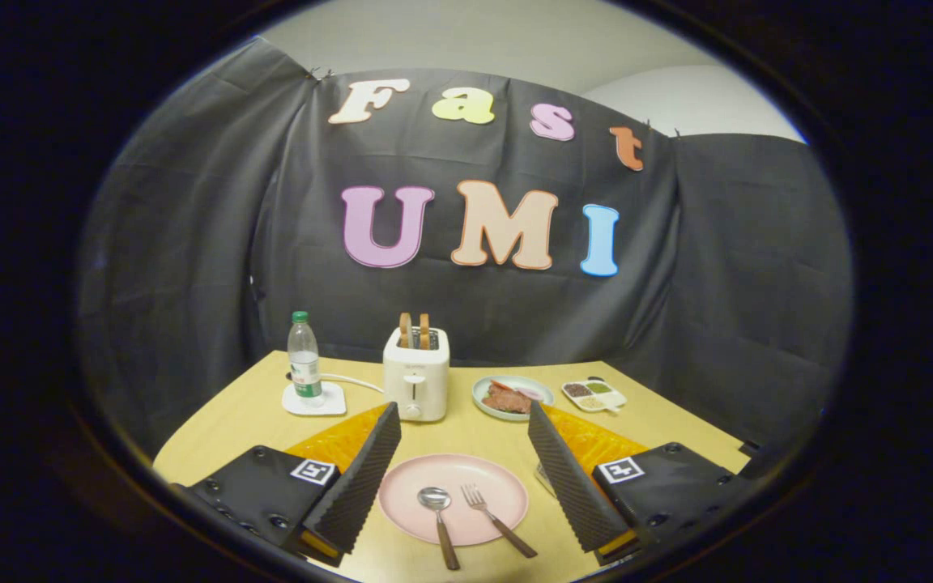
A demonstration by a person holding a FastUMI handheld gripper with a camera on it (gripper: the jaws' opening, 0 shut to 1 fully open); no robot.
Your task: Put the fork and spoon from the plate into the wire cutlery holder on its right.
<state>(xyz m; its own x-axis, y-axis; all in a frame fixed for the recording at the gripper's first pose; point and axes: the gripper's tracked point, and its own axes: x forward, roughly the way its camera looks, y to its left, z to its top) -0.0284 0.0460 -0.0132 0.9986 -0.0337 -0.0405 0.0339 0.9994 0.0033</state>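
above the pink plate (466,486), hand-held gripper (464,421) spread wide, empty, spoon (438,512) and fork (492,518) between its fingers

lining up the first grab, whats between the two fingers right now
In the gripper view, the pink plate lies between the open hand-held gripper fingers, with the spoon and fork side by side on it, untouched.

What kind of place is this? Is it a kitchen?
Probably a pretend breakfast table in a test booth, not a real kitchen: a toaster, a pink plate with a spoon and fork, and black cloth behind. The tongs are open.
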